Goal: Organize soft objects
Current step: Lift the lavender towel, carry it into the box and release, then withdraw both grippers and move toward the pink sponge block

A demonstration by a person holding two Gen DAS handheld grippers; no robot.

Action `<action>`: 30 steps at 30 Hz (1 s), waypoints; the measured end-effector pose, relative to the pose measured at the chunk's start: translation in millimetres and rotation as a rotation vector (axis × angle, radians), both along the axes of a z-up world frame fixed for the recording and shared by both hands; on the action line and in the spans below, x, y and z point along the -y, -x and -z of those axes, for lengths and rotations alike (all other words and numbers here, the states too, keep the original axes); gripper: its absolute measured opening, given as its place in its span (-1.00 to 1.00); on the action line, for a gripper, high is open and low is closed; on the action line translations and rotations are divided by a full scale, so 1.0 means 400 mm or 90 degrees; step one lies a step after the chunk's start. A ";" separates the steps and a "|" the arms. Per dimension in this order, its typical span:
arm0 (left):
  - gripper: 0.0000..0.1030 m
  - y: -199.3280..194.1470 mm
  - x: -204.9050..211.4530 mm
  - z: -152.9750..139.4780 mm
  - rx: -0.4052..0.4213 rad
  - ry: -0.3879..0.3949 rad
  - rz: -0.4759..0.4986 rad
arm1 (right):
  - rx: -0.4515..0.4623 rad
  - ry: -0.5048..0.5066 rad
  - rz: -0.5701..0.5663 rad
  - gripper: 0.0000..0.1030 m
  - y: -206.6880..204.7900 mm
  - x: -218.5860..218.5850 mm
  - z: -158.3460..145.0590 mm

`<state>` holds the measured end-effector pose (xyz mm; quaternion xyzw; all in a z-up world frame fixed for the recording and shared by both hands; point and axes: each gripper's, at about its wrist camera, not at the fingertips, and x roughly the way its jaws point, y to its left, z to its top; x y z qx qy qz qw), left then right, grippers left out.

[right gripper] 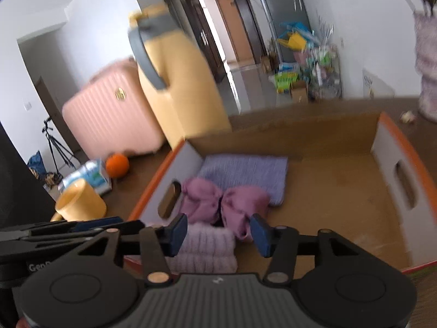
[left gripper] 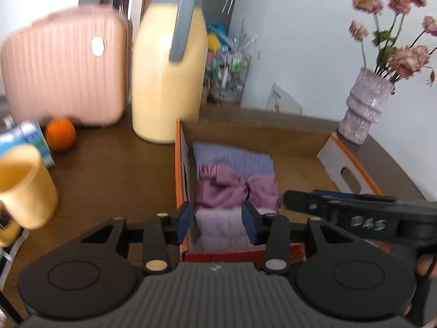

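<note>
Now: pink bow-shaped scrunchie [right gripper: 225,205] lies puffy in cardboard box [right gripper: 393,199], left side | lilac knit cloth [right gripper: 243,175] behind, pale fuzzy one [right gripper: 204,248] nearer | left gripper [left gripper: 217,221], right gripper [right gripper: 218,231] both wide apart, holding nothing

3 soft items [right gripper: 221,207] lie in the box's [right gripper: 393,269] left side, apparently overlapping.

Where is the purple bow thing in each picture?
Left wrist view: the purple bow lies in the box, center, just beyond the left claw.
Right wrist view: center, slightly left, between lavender cloth and white knit.
Shared landmark: the orange.
</note>
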<state>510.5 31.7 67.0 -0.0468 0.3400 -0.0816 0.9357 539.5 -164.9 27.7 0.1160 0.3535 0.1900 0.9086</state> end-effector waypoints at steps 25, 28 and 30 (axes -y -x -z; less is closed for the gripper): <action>0.99 0.509 0.056 -0.189 0.250 -0.048 -0.014 | 0.260 0.112 0.077 0.73 0.520 0.267 -0.268; 1.00 0.605 0.054 -0.123 0.244 -0.042 -0.023 | 0.263 0.131 0.059 0.73 0.602 0.274 -0.205; 1.00 0.670 0.059 -0.070 0.239 -0.040 -0.014 | 0.268 0.137 0.048 0.76 0.662 0.281 -0.155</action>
